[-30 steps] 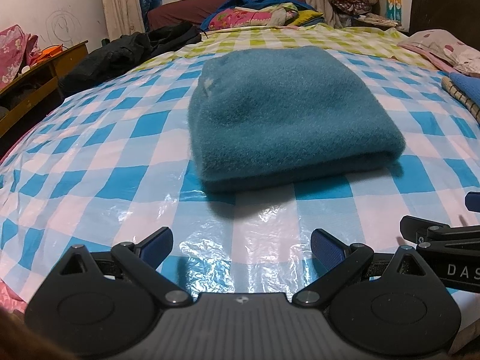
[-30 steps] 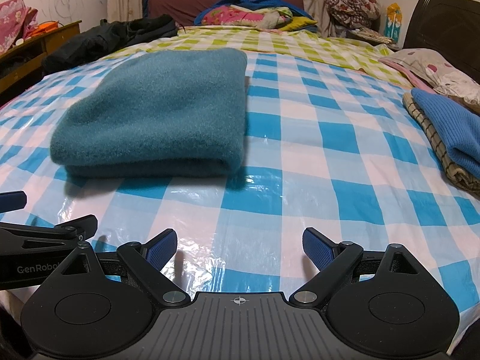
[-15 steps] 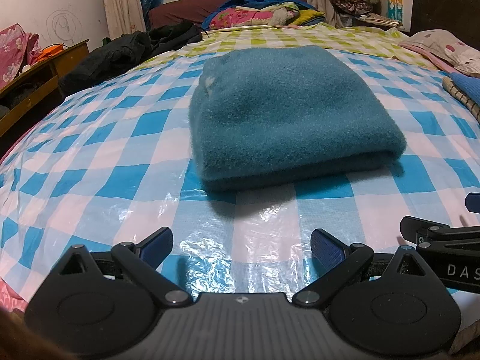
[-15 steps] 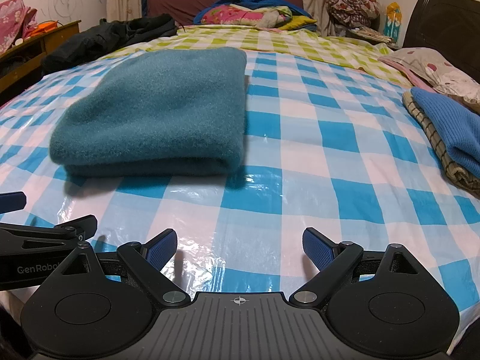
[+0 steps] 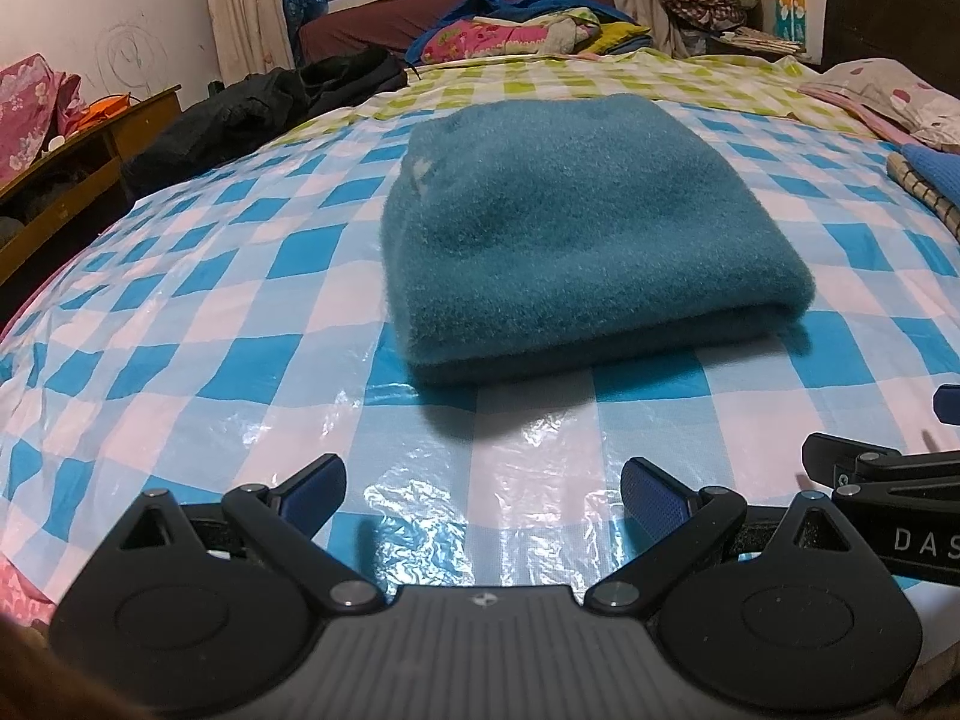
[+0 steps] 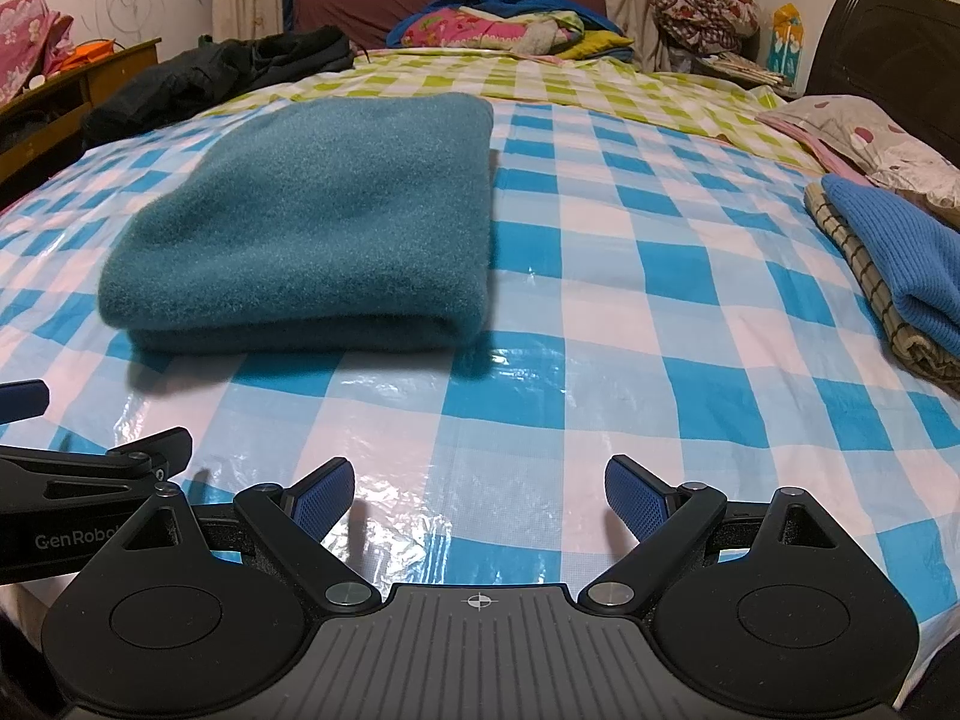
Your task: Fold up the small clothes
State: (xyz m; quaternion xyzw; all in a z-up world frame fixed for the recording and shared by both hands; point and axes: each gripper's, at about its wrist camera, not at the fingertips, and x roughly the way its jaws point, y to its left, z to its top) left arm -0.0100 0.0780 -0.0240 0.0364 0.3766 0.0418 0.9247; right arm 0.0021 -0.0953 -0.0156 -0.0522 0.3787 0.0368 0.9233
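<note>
Item: teal fleece garment [image 5: 576,234], folded into a thick rectangle, frame centre on the blue-checked plastic sheet [image 5: 180,324]. Your left gripper [image 5: 483,489] and right gripper [image 6: 480,489]: fingers spread, empty. Fold looks finished; stacking remains.

**Item count on the bed**

One folded teal fleece garment [image 5: 576,228] lies on one blue-and-white checked plastic sheet [image 6: 600,360]. One green-checked sheet [image 6: 540,81] lies beyond. Two folded items form the right-hand stack: one blue knit [image 6: 900,264], one plaid cloth [image 6: 864,276]. Two grippers: left [image 5: 483,495], right [image 6: 480,495].
</note>
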